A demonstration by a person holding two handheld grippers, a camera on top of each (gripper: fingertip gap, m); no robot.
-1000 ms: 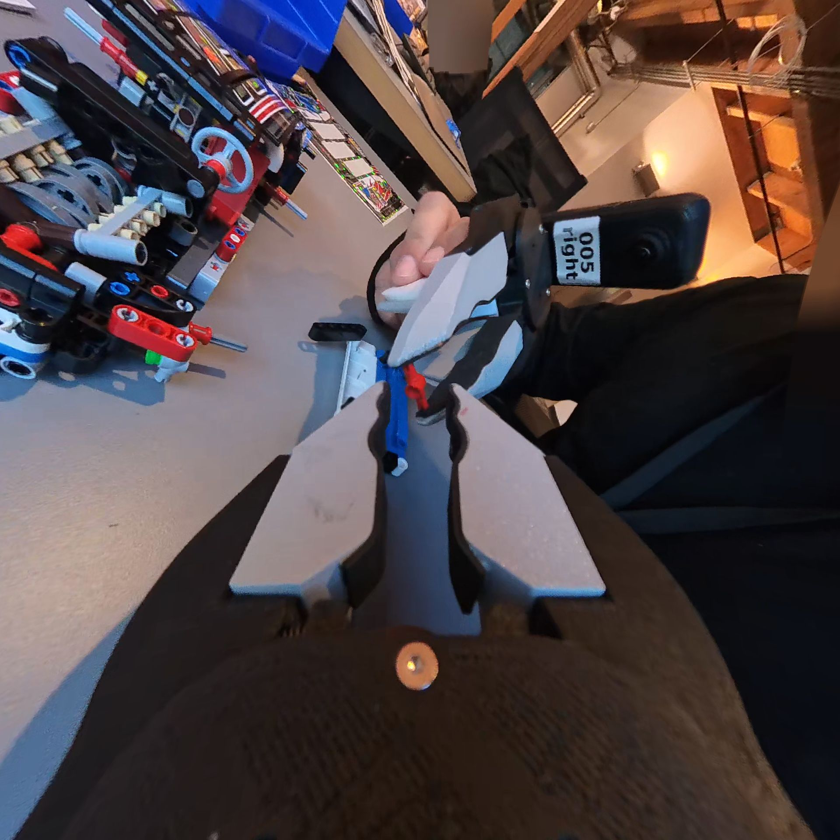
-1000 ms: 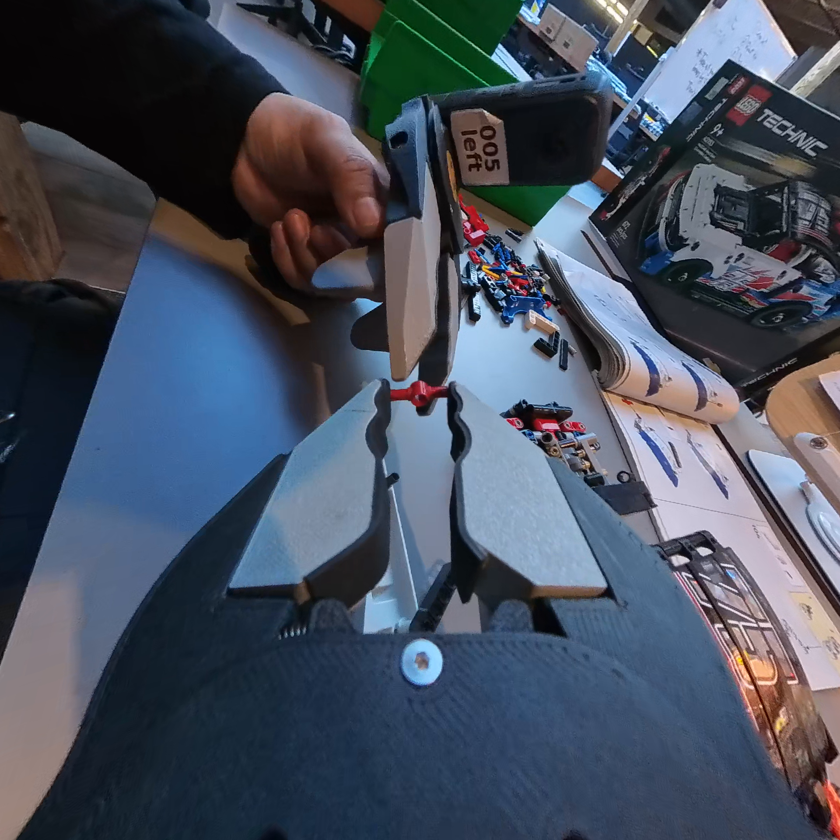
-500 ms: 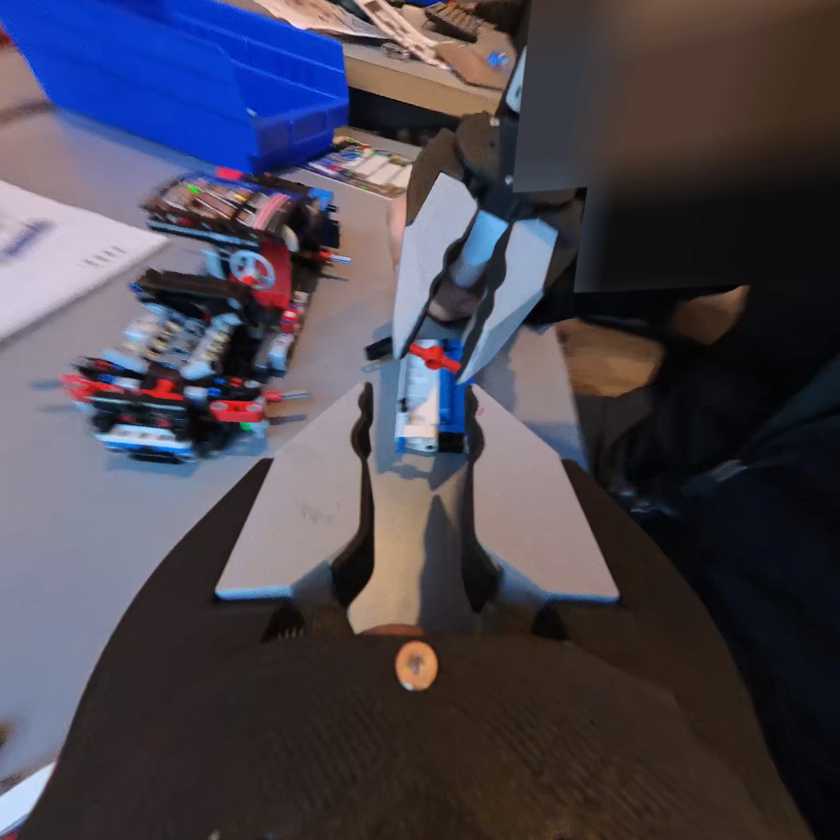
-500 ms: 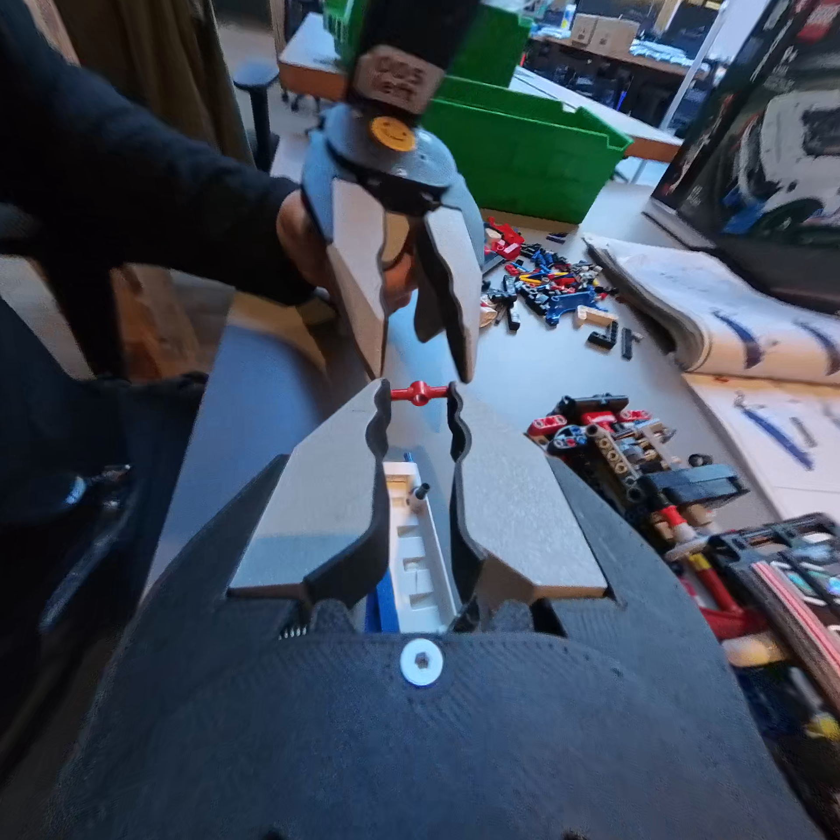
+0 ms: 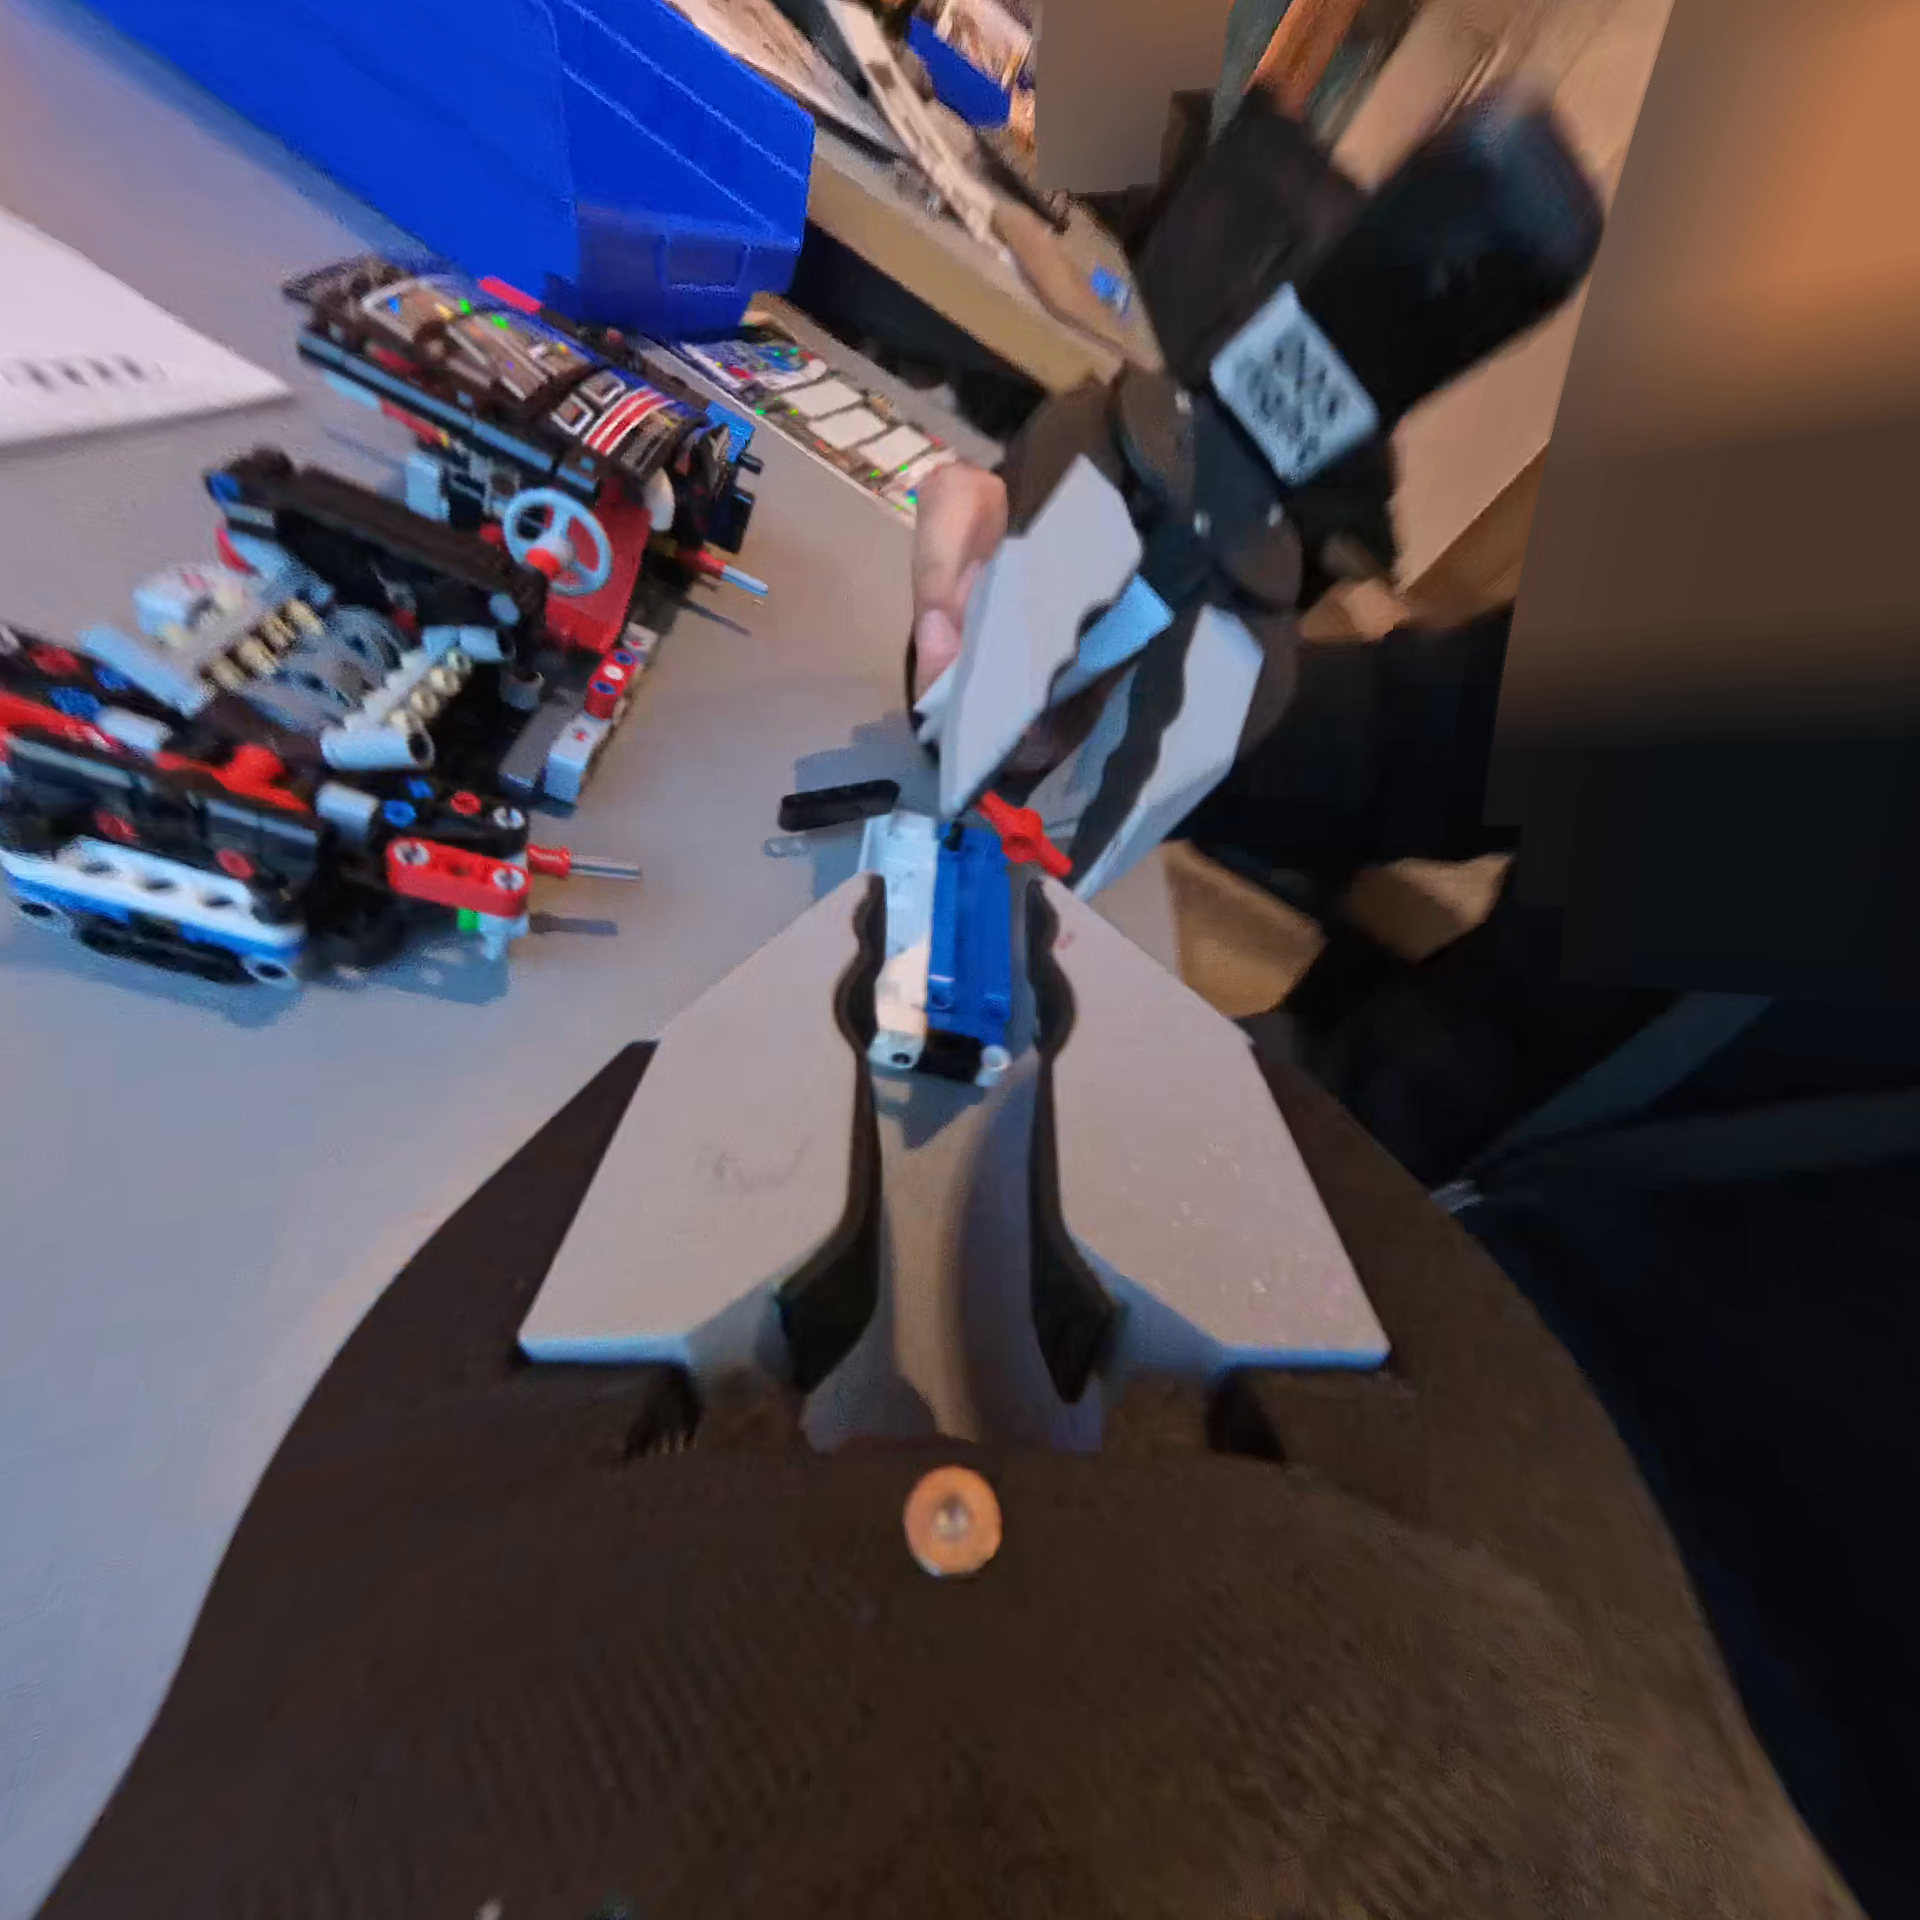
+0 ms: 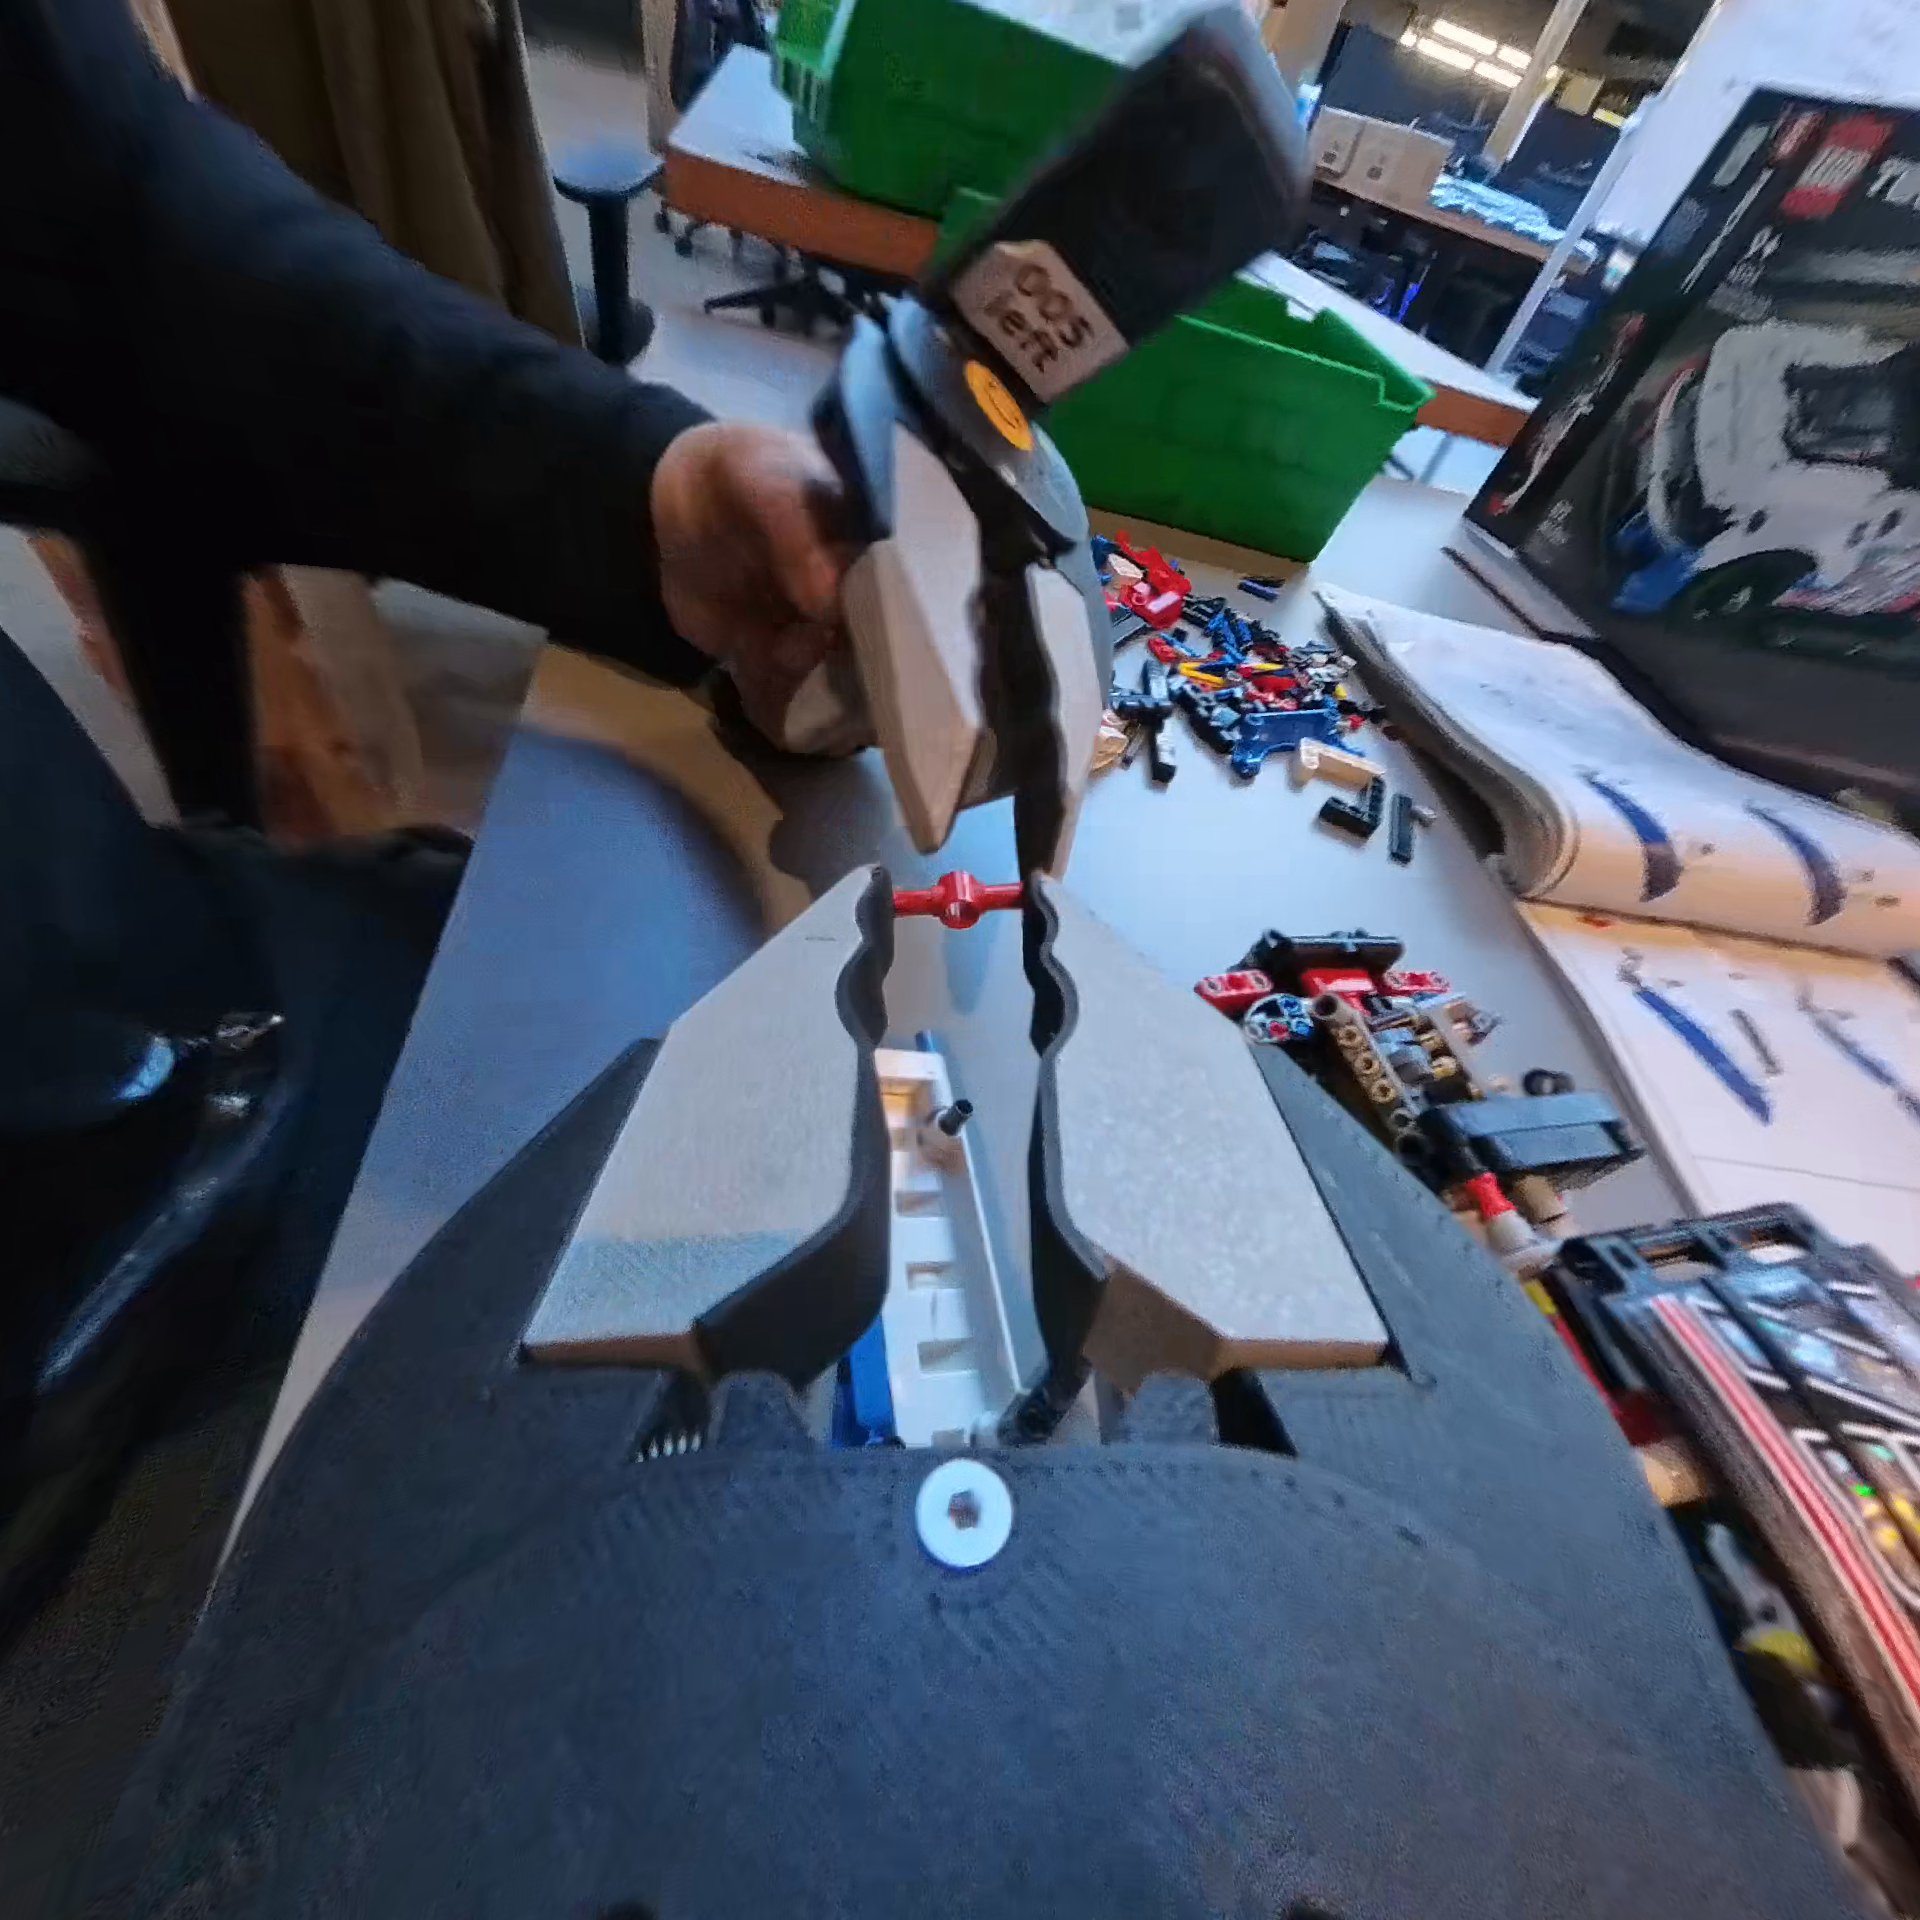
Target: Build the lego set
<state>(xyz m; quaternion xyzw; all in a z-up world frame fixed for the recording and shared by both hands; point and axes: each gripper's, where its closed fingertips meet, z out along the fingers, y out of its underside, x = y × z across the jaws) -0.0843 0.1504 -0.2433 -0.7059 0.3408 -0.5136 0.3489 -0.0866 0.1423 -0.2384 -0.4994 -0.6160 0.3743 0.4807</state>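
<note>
since a second ago, left tool (image 5: 951, 914) has spread off the blue-white panel (image 5: 940, 940); right tool (image 6: 956, 899) pinches red axle pin (image 6: 954, 900) crosswise above it, ready for insertion.

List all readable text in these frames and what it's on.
Not quoting writing; here is what carries it.
Left tag, on left hand-held gripper: legible.
Set box: large print legible.
Manual: nothing readable.
Right tag, on right hand-held gripper: blurred.
Sticker sheet: too small.
</note>
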